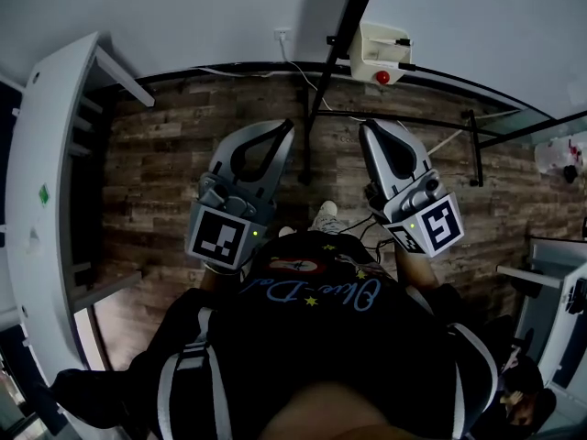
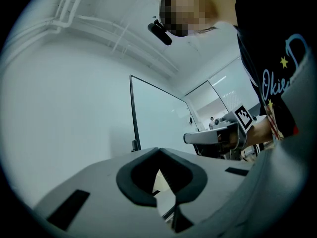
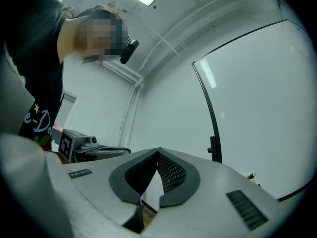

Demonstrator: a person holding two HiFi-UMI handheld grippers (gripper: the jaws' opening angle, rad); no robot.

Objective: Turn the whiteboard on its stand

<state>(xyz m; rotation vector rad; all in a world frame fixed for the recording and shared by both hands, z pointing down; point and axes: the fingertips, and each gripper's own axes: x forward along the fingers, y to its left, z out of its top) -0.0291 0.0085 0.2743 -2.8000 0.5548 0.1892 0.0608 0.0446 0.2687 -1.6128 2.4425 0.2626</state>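
The whiteboard (image 2: 159,117) stands on a black-framed stand ahead of me, its white face filling the right of the right gripper view (image 3: 262,103). From the head view I see the stand's black upright (image 1: 337,39) and its floor bars (image 1: 417,119). My left gripper (image 1: 285,126) is shut with nothing between its tips (image 2: 158,150), short of the stand. Beside it, my right gripper (image 1: 366,126) is also shut and empty (image 3: 158,151). Both point forward at about the same height, apart from the board. Each shows in the other's view: the right gripper (image 2: 218,135) and the left gripper (image 3: 94,145).
A white shelf unit (image 1: 55,154) runs along the left. On the far wall are a white box with a red button (image 1: 381,49) and an outlet (image 1: 282,37) with a cable. White furniture (image 1: 550,282) stands at the right. The floor is dark wood planks (image 1: 174,154).
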